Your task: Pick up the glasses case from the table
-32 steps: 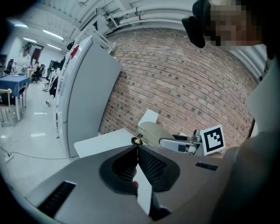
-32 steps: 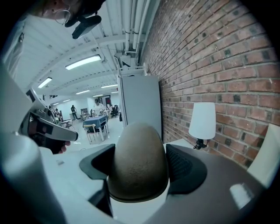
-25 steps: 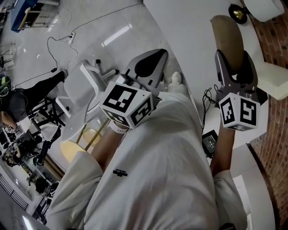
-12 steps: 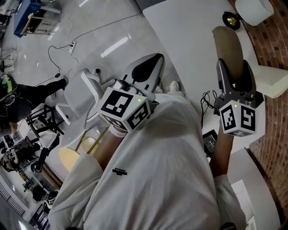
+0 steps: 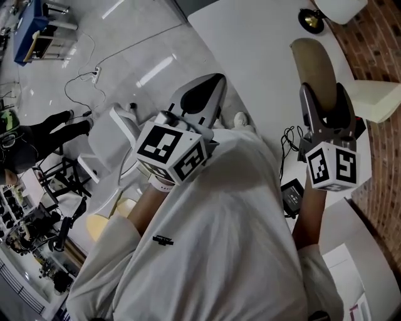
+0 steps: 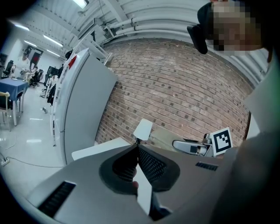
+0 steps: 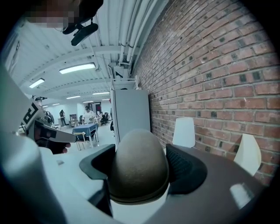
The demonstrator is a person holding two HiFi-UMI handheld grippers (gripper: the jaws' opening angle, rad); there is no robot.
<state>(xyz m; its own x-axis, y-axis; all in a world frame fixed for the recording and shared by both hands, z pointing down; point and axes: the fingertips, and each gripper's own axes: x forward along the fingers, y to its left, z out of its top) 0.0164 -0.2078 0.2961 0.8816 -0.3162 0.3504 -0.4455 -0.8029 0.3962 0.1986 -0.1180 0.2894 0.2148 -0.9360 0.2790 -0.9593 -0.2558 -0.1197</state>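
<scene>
The glasses case (image 5: pixel 313 63) is a tan, rounded oblong, and my right gripper (image 5: pixel 324 94) is shut on it. One end of the case sticks out past the jaws, over the white table (image 5: pixel 250 37). In the right gripper view the glasses case (image 7: pixel 139 168) fills the gap between both black pads (image 7: pixel 186 168). My left gripper (image 5: pixel 218 78) is held off the table's left edge, above the floor. Its jaws are shut tip to tip, and the left gripper (image 6: pixel 137 147) has nothing between its fingers.
A lamp with a white shade (image 5: pixel 338 9) and a brass base (image 5: pixel 311 19) stands at the table's far end by the brick wall (image 5: pixel 382 37). A black adapter with its cable (image 5: pixel 292 195) lies near me. A white chair (image 5: pixel 119 122) and a yellow stool (image 5: pixel 103 216) stand on the floor to the left.
Both grippers keep nearly the same pose, drifting slightly in the view as my head shifts. The right gripper stays shut on the glasses case.
</scene>
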